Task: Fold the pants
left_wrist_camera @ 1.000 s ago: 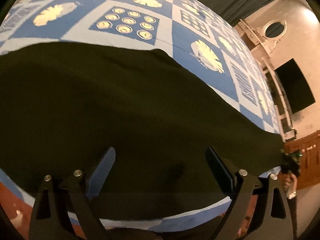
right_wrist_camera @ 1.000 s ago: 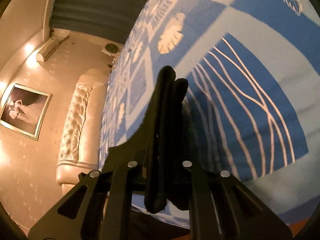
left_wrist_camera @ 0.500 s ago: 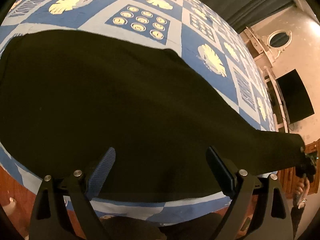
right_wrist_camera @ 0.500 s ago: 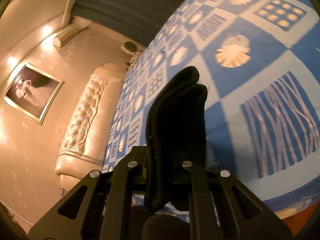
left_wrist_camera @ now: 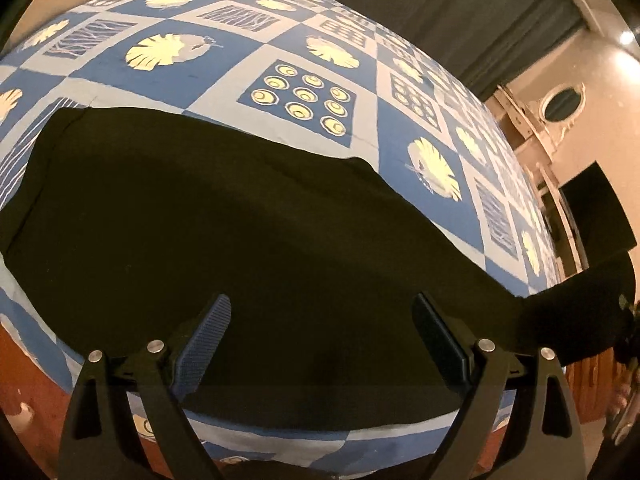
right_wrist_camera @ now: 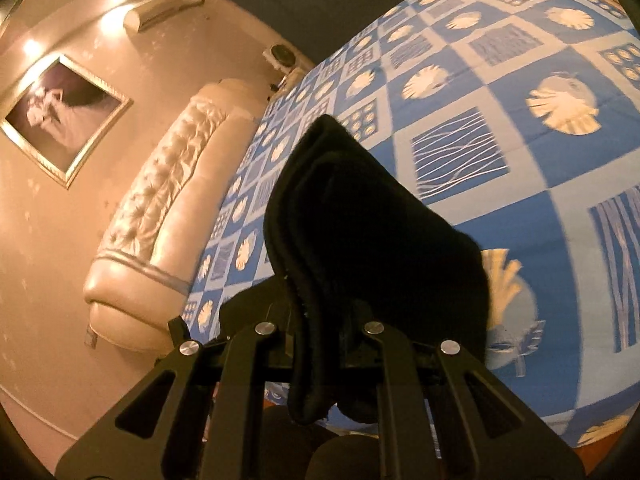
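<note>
Black pants lie spread across the near part of a bed covered in a blue and white patterned sheet. My left gripper is open and empty, hovering just above the near edge of the pants. My right gripper is shut on the leg end of the pants and holds it lifted above the bed; the fabric hides its fingers. In the left wrist view the lifted end rises off the bed at the far right.
The bed's padded cream headboard stands at the left of the right wrist view, under a framed picture. A dark screen hangs on the wall beyond the bed. Dark curtains hang behind.
My right gripper has lifted the leg end up and off the bed. My left gripper has risen and pulled back, so more of the bed shows.
</note>
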A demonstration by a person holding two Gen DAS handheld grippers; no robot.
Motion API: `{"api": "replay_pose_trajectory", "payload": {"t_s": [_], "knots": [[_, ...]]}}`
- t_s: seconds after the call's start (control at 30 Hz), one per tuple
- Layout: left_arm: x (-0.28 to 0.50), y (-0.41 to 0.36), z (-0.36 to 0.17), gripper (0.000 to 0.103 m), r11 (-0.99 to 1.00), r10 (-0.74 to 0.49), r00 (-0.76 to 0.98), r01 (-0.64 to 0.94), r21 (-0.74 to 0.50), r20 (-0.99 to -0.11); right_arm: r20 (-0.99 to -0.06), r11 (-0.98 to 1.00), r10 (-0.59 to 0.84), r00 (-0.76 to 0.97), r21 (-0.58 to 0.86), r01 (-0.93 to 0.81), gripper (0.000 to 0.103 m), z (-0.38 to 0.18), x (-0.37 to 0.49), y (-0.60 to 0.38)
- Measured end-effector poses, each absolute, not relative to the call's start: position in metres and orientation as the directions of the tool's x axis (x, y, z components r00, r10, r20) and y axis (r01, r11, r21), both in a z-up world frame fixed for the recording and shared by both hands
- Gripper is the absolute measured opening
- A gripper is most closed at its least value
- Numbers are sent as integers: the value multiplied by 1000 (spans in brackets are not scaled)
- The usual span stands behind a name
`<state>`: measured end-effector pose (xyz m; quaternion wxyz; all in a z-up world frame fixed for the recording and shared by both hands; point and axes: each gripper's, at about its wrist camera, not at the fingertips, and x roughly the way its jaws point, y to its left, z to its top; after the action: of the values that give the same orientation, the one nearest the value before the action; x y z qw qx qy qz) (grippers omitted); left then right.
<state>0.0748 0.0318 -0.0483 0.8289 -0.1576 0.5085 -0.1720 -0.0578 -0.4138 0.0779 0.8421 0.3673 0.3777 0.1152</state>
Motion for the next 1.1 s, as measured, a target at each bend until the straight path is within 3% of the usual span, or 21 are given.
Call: {"api": "replay_pose_trajectory", "payload": {"t_s": [0.6, 1.1], "knots": [[74, 30, -40, 91, 916, -398, 490, 160, -368, -776, -782, 871, 385, 490, 484, 88, 12, -16, 18, -252], [74, 24, -38, 91, 924, -382, 500, 180, -338, -777, -827, 902, 329, 456, 419, 108, 12, -54, 33, -207]]}}
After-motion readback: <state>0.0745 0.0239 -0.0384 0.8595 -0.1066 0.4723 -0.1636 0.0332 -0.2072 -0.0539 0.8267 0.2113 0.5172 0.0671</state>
